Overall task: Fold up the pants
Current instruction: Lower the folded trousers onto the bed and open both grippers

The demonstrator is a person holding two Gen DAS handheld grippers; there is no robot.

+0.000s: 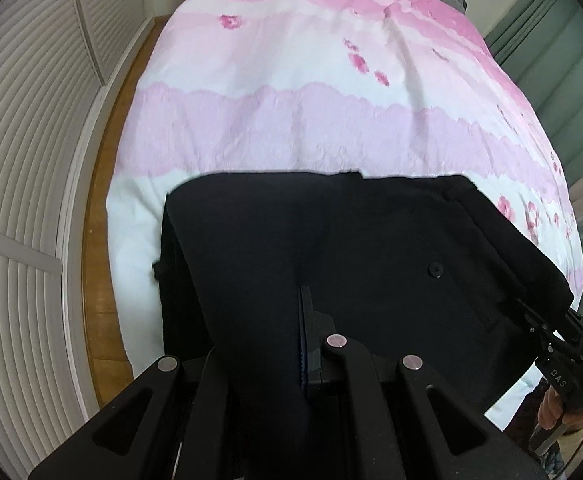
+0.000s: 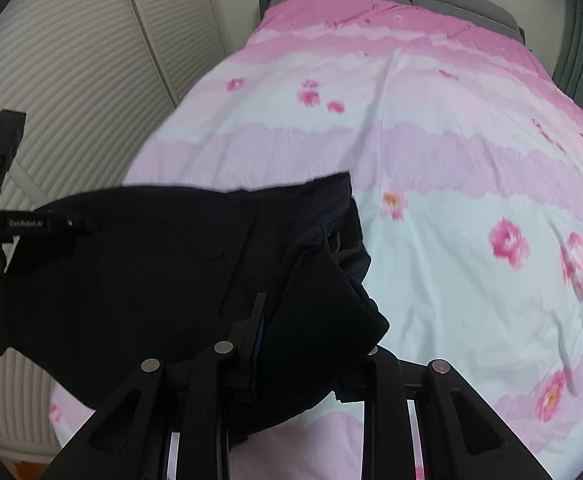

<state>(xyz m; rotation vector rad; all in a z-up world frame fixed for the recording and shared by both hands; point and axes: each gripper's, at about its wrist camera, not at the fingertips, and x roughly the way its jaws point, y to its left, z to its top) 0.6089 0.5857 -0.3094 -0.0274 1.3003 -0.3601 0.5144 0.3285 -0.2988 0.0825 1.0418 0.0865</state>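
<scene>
**One pair of pants, two grippers, one bed**

One dark pair of pants (image 1: 331,264), held up and stretched side to side above the foot of the bed, long edge running from one gripper across to the other. Seized at both ends: left gripper (image 1: 303,344) clamped on cloth at the left, right gripper (image 2: 257,344) clamped on a bunched corner at the right, fabric pinched between each pair of jaws. Neither hand nearer than the other; span shared evenly. One small button (image 1: 435,269) facing the left wrist camera. Probably mid-carry or about to lower, so flat landing depends on keeping that left-to-right axis taut and square to the bed. Beneath and beyond, one pink floral bedcover (image 2: 451,140); to the left, louvred closet doors (image 1: 31,120), number uncertain.
</scene>
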